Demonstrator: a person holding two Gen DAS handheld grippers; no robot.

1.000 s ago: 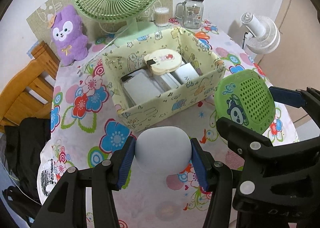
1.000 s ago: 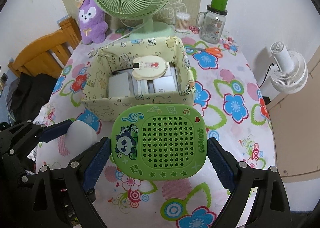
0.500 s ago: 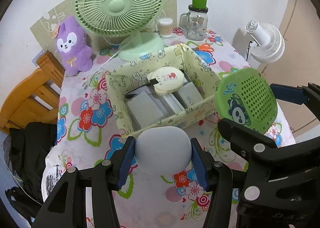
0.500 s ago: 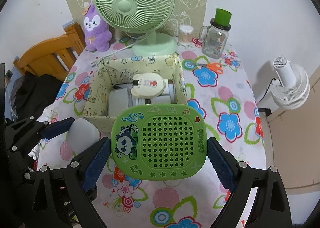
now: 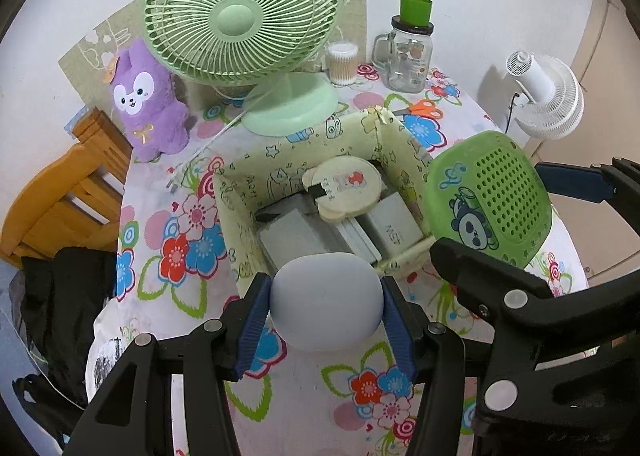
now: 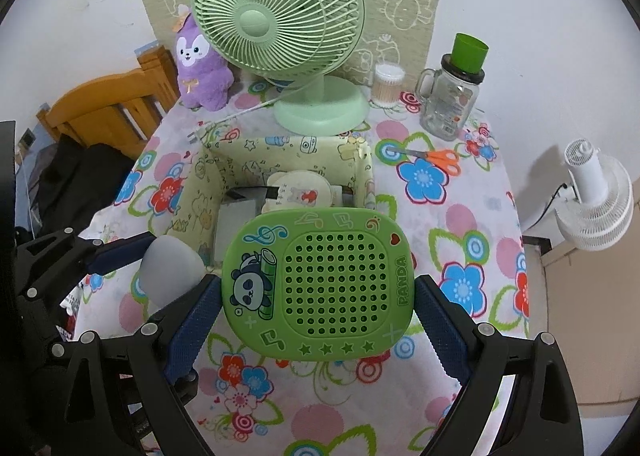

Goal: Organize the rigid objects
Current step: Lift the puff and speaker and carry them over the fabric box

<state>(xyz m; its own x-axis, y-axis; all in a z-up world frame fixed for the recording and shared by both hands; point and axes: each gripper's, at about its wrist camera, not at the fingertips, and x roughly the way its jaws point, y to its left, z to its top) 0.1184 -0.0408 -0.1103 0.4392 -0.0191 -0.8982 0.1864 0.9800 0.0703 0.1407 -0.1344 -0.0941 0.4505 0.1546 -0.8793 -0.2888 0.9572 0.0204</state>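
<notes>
Grey-white and rounded, the case [image 5: 325, 302] sits clamped in my left gripper [image 5: 325, 308], held above the near wall of the yellow fabric box [image 5: 240, 224] on the flowered tablecloth [image 5: 168, 224]. From the right wrist, my right gripper [image 6: 318, 306] grasps the green panda box [image 6: 318, 282] by its edges before the same box; releasing short would, I judge, drop either onto the soft rim or the round cream case [image 6: 300, 192] inside.

A pale grey rounded case [image 5: 325, 306] sits between blue-padded black claws [image 5: 324, 314], beside a bright green perforated panda-print case [image 6: 320, 282] lettered "PANDA". The bench [image 6: 460, 216] wears a white cloth of blue, red and pink flowers. A pale yellow cartoon-print fabric box [image 5: 240, 216], mint green desk fan [image 5: 240, 16], purple plush rabbit [image 5: 146, 104] and orange-handled scissors [image 6: 434, 156] stand behind.
</notes>
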